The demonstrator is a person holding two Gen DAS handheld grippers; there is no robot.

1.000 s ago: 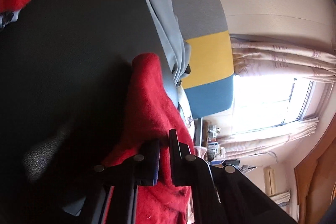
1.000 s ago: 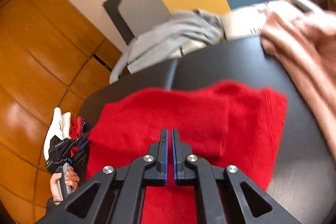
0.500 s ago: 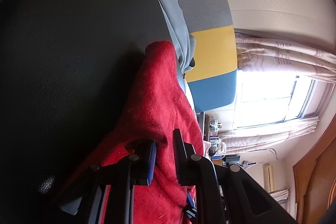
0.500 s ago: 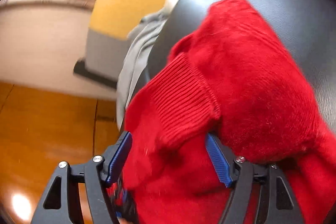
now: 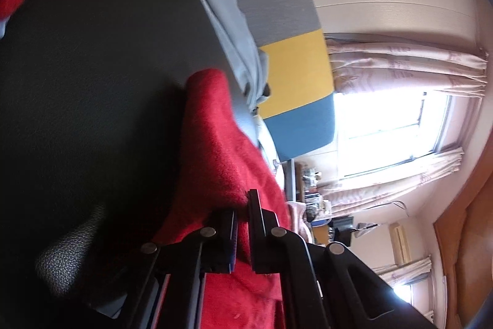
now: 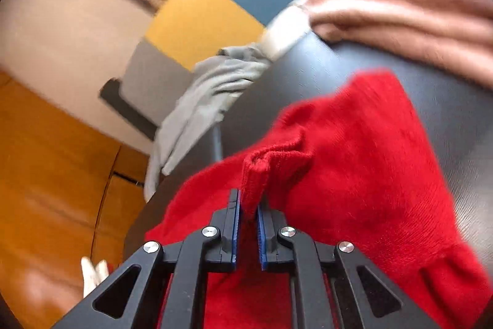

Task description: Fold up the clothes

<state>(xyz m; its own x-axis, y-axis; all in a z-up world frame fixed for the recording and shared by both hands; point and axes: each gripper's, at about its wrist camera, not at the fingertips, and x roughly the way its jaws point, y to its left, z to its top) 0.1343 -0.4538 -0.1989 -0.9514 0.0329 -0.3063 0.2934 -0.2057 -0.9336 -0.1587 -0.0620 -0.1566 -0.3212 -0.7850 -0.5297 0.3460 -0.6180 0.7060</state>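
- The right gripper (image 6: 247, 207) has its blue-lined jaws drawn close on a bunched, ribbed edge of the fuzzy red knit sweater (image 6: 363, 162), which stands up in a small fold just past the fingertips.
- The left gripper (image 5: 242, 207) also has its jaws nearly together, with a ridge of the same red sweater (image 5: 222, 144) pinched between them; the cloth rises ahead of the fingers to a rounded peak.
- From both pinches the sweater spreads outward over the dark, grained leather-like surface (image 6: 339, 63), part lifted and part lying on it.
- In the left wrist view another strip of red cloth shows at the far upper-left edge of that surface; I cannot tell whether it belongs to the same garment.
- Past the sweater, a pale grey garment (image 6: 197, 110) hangs over the far edge of the surface.
- A crumpled dusty-pink knit garment (image 6: 400, 11) lies at the far right side of the surface, apart from the sweater.
- Behind them stands a chair back in grey, yellow and blue fabric panels (image 6: 203, 17).
- A white-gloved hand (image 6: 92, 276) peeks in low at the left of the right wrist view.
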